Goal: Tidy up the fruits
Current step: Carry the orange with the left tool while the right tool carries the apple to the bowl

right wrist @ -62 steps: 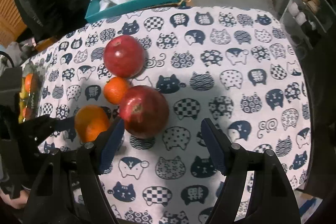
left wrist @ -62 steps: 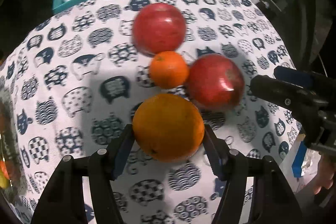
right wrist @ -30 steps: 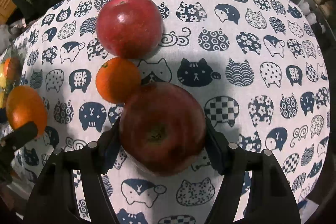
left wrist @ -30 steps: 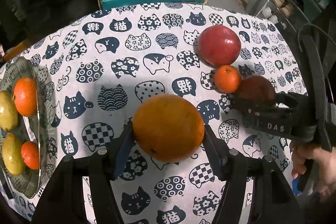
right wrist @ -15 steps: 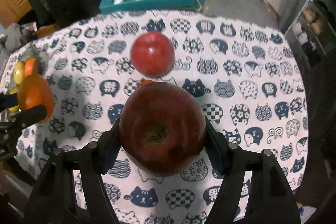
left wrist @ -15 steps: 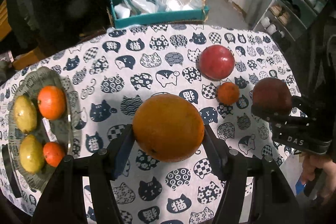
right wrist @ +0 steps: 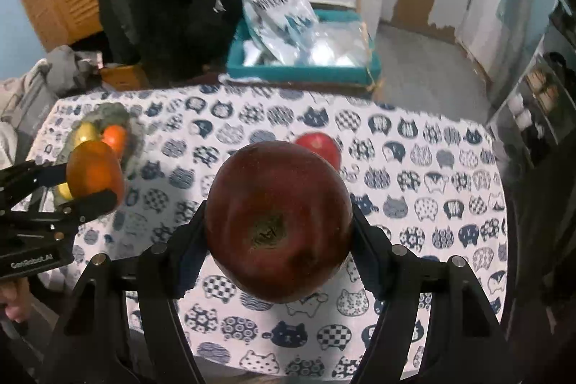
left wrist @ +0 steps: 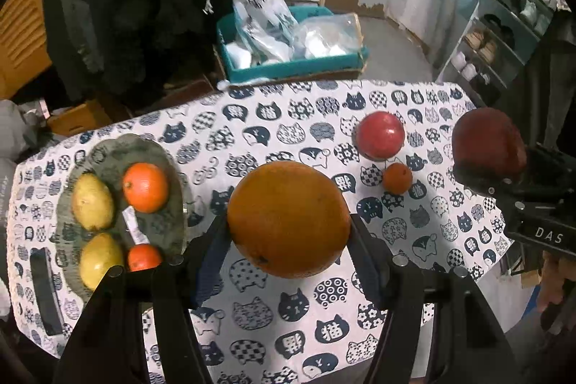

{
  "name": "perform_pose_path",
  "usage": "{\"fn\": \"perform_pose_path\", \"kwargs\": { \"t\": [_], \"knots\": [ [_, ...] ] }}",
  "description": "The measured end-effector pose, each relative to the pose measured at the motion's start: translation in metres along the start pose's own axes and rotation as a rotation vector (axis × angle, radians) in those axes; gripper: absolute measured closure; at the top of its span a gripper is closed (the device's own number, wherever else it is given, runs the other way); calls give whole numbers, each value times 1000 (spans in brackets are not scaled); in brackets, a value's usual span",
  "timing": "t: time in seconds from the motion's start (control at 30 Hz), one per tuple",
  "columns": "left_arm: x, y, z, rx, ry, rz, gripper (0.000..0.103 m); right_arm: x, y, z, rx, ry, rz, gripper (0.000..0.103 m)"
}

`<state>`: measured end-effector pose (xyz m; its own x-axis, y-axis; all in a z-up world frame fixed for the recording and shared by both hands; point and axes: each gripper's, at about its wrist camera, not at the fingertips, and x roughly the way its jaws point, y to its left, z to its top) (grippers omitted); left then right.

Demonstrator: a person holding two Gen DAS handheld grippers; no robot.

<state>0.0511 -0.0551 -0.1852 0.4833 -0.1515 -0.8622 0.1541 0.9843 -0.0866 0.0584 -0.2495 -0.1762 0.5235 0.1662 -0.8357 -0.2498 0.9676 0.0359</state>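
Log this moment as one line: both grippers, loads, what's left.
left gripper: shut on large orange | right gripper: shut on dark red apple | on tablecloth: red apple, small orange

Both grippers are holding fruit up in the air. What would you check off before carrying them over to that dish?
1. Left gripper shut on the big orange: ok.
2. Right gripper shut on the dark red apple: ok.
3. Both fruits clear of the tablecloth: ok.
4. Free room on the dish for two more: cannot tell; four fruits already lie there.
5. Remaining red apple and small orange out of the path: ok.
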Motion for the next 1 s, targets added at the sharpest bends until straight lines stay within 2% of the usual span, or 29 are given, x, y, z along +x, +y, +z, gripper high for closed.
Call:
{"fn": "perform_pose_path", "kwargs": {
  "t": [0.43,1.0],
  "knots": [
    [-34,39,1,-37,-75,41,37,-27,43,29,-62,-75,74,32],
    [-48,124,-7,-158,-105,134,37,2,125,60,-148,-38,159,32]
  ]
}}
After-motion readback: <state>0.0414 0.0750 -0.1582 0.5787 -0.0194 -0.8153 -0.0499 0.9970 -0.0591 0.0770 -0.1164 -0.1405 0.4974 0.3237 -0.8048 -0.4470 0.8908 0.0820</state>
